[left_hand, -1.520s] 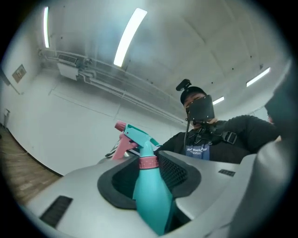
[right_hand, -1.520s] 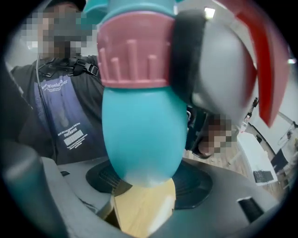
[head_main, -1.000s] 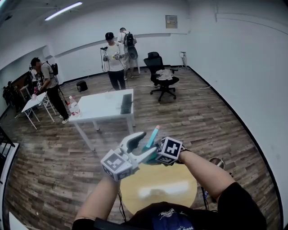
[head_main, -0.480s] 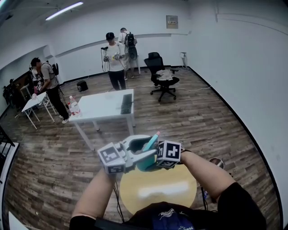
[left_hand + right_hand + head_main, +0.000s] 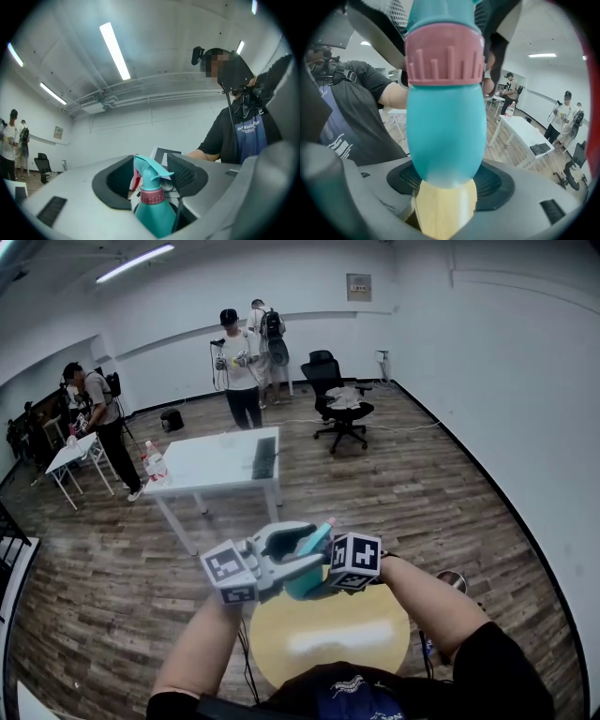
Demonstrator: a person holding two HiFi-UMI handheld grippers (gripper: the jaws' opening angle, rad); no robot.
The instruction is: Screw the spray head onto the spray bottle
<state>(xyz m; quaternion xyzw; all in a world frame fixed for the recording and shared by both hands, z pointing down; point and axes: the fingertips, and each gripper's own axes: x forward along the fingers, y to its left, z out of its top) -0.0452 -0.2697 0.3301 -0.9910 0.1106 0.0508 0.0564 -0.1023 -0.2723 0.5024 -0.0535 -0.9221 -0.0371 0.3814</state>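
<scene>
Spray bottle [image 5: 443,136] in right claw [image 5: 446,186]; left claw [image 5: 152,180] just opening around spray head [image 5: 146,168].

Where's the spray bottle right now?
Head view, low centre: the teal spray bottle is clamped in the right gripper, in the air above the round yellow table.

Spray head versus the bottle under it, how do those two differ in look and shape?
The spray head is narrow and angular, with a jutting nozzle; the bottle is wider, smooth and rounded. The spray head carries a ribbed pink collar at its base; the bottle is plain. The spray head sits atop the bottle. Both are teal.
</scene>
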